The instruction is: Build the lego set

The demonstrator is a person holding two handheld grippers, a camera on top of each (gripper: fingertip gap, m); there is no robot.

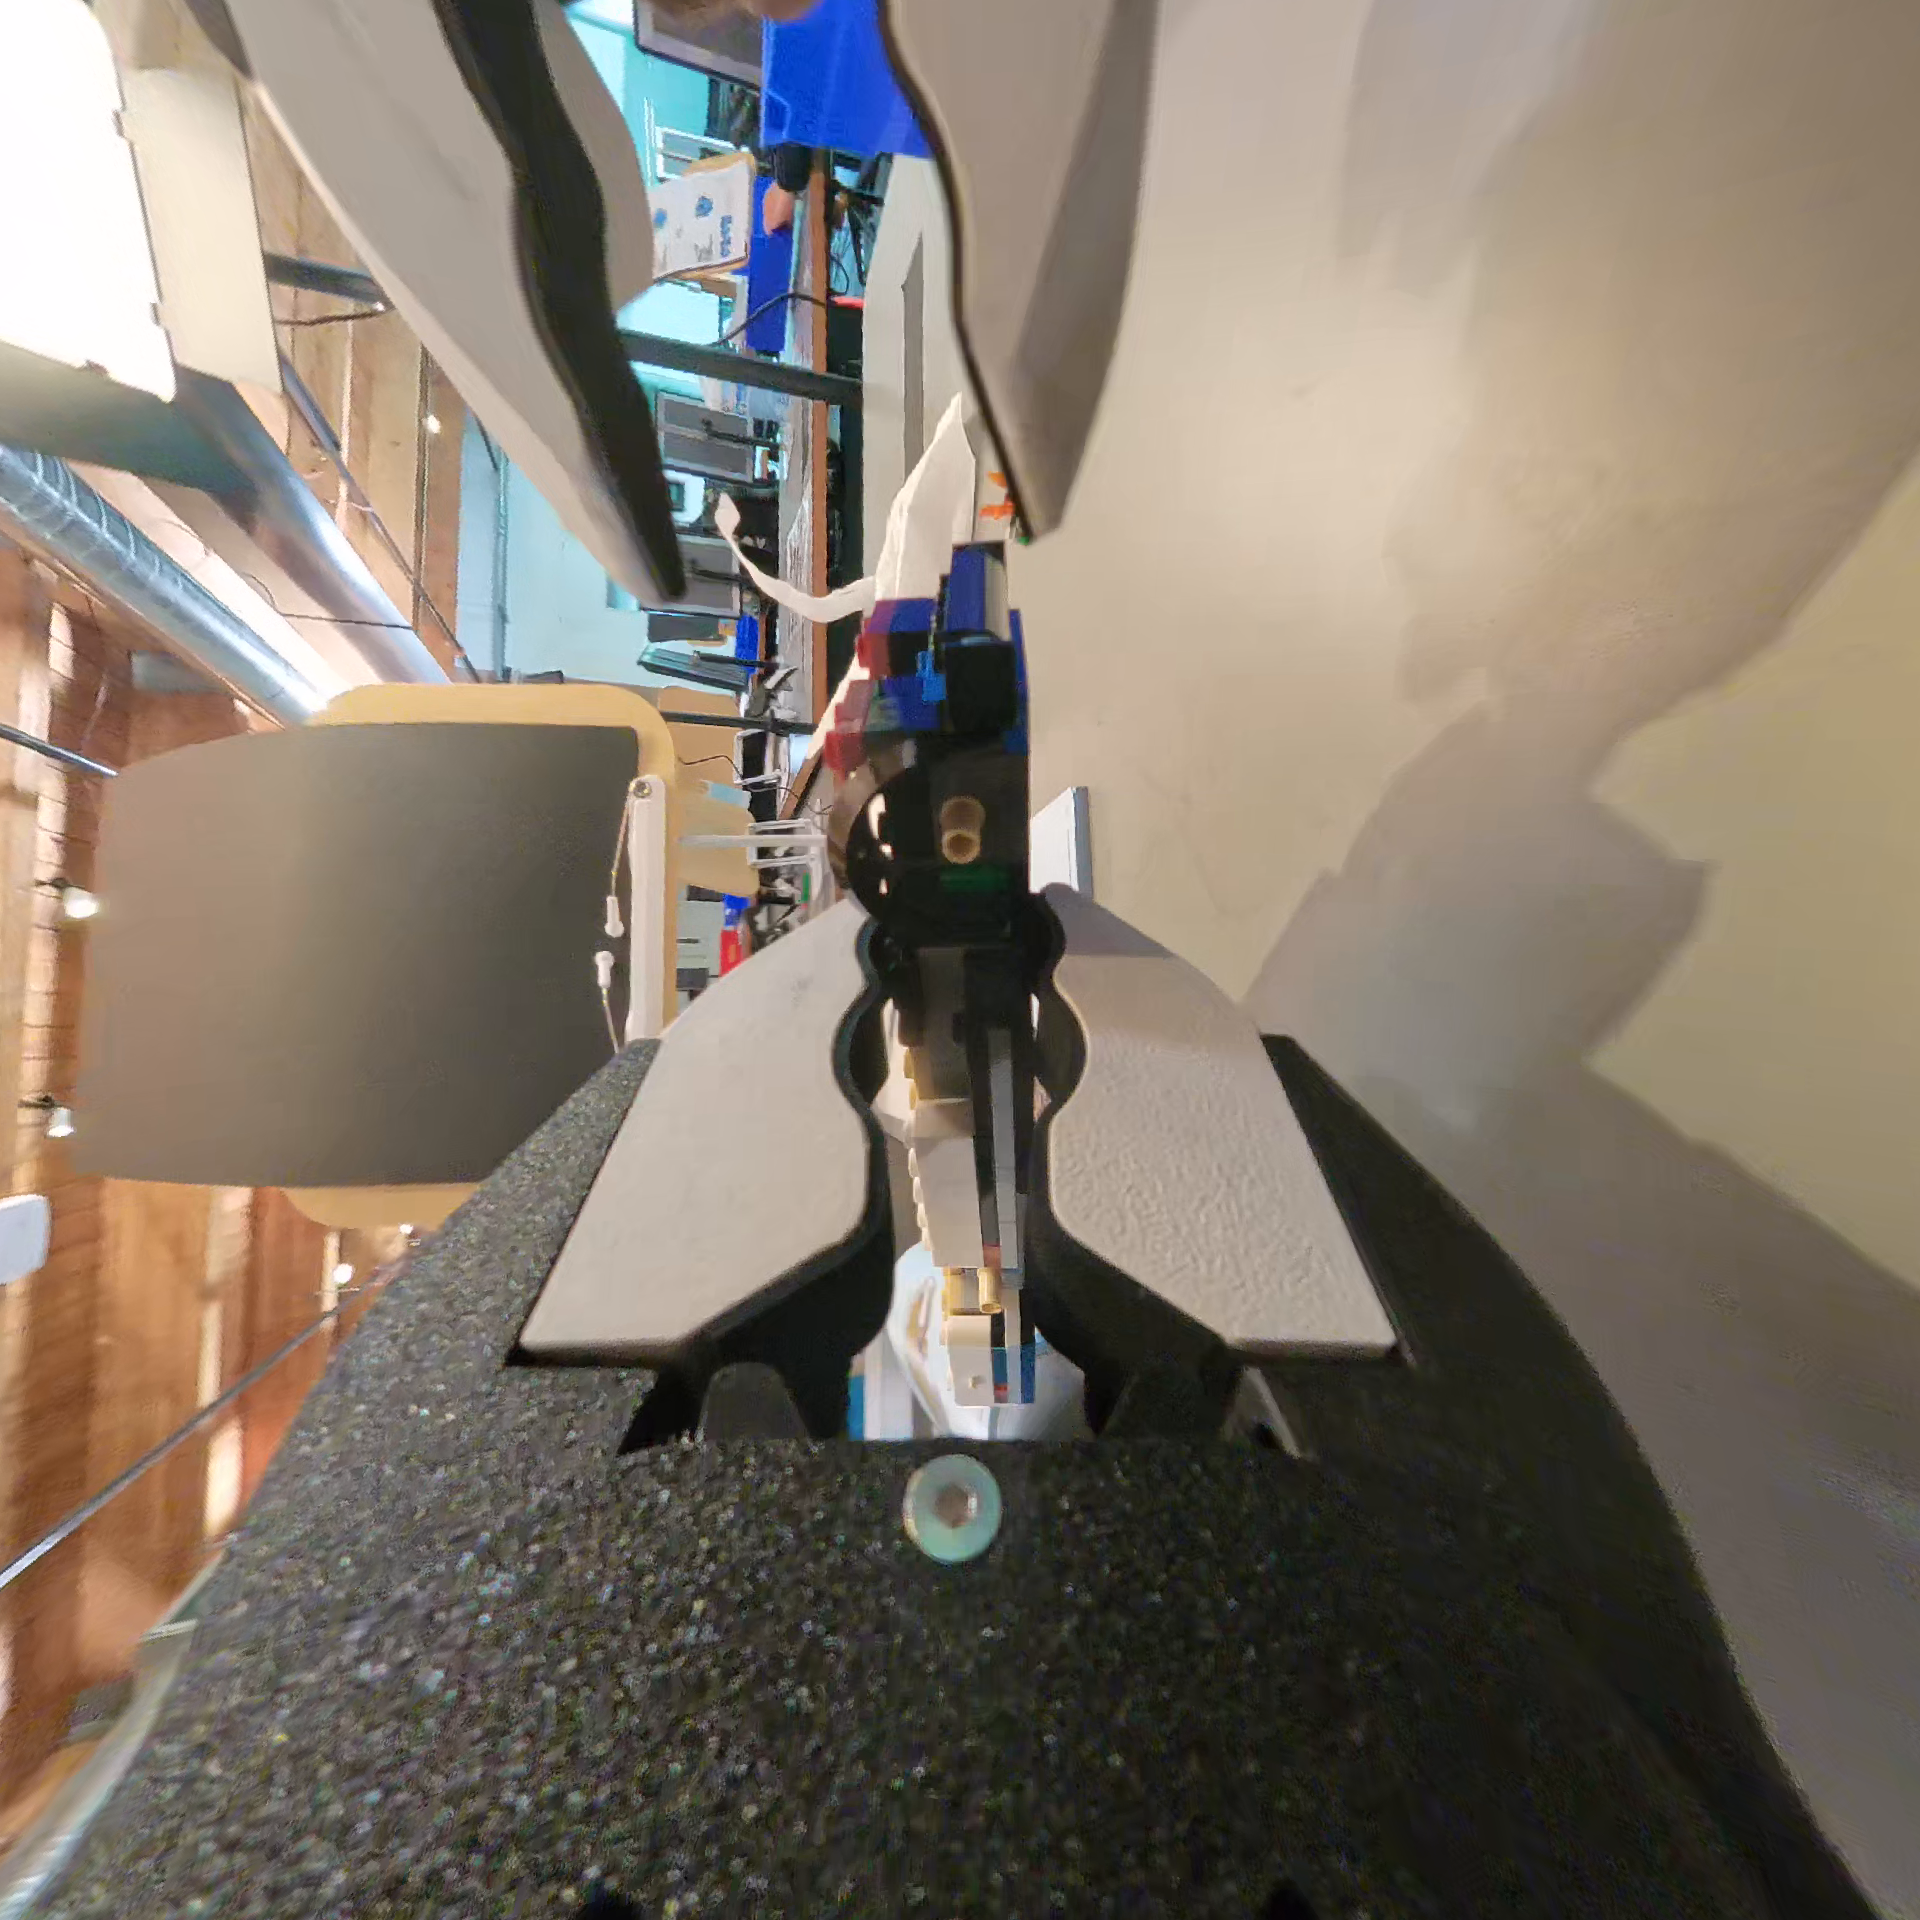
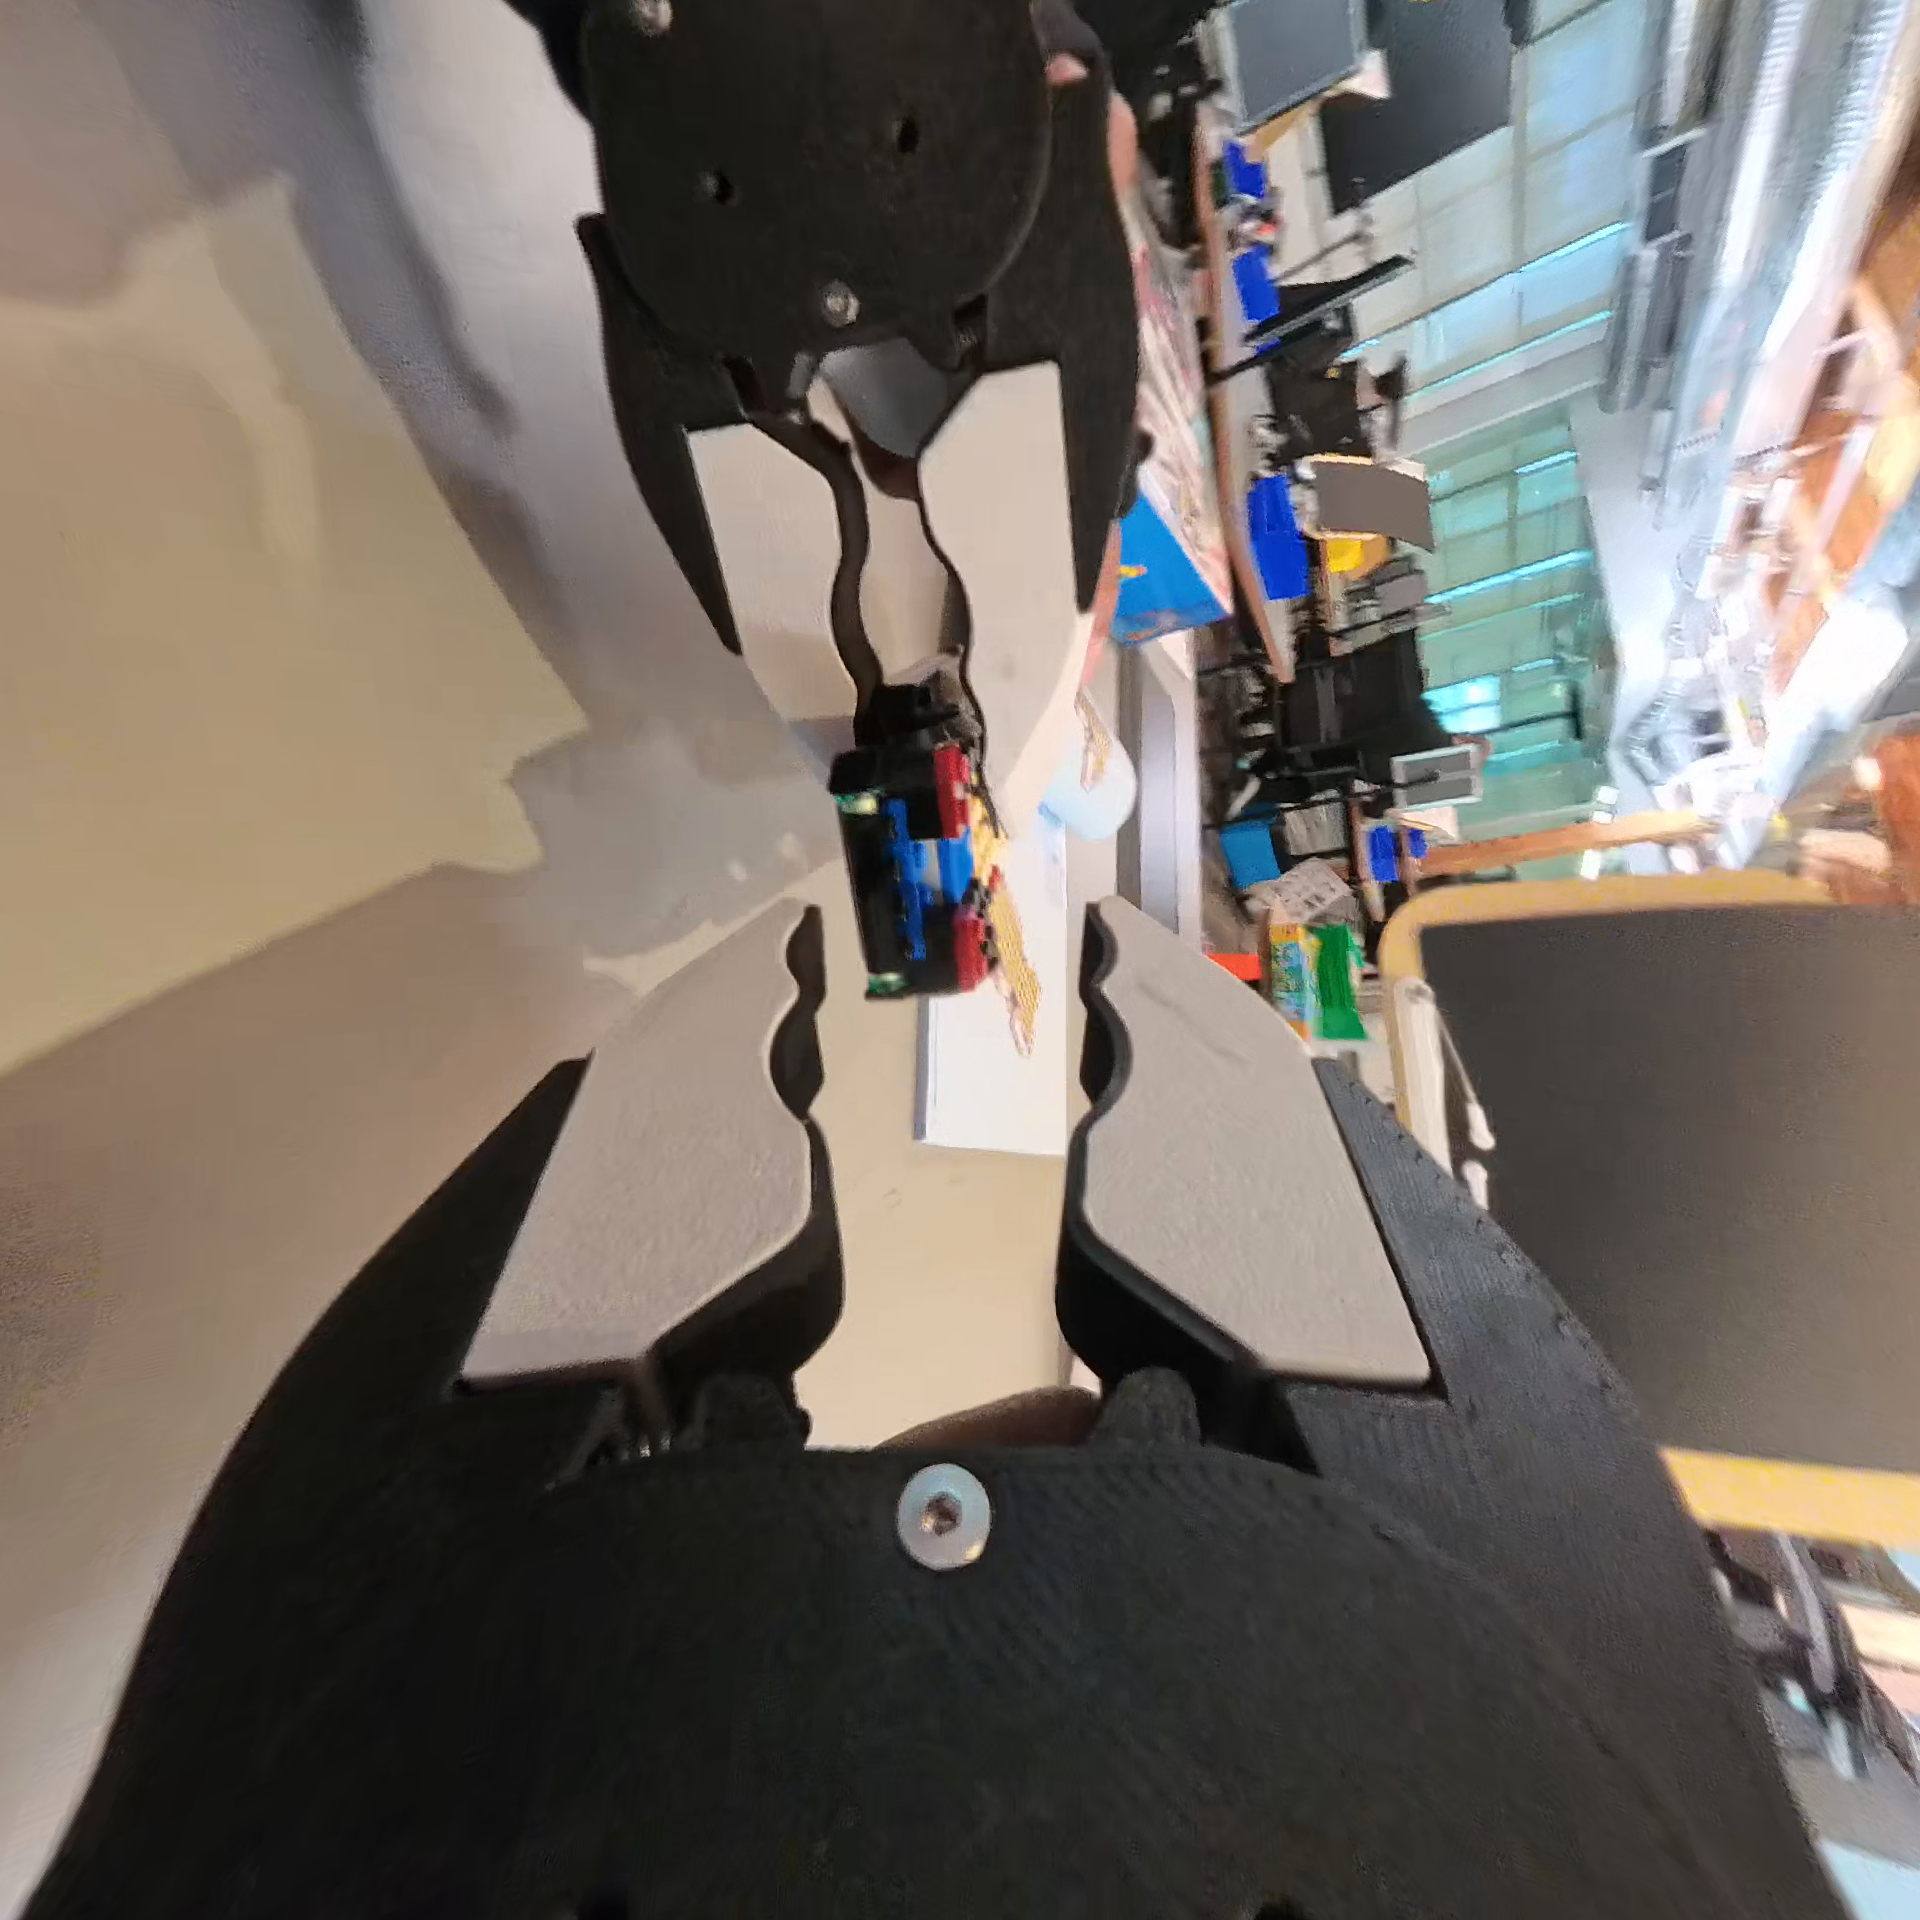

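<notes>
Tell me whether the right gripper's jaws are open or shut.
Open. The right gripper has its two fingertips standing well apart, touching nothing; the brick model sits just beyond them, clamped in the left gripper.

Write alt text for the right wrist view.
The right gripper stands open, its grey fingers either side of, not touching, a black, blue and red toy-brick model held by the left gripper opposite. A pale tabletop lies behind.
</notes>
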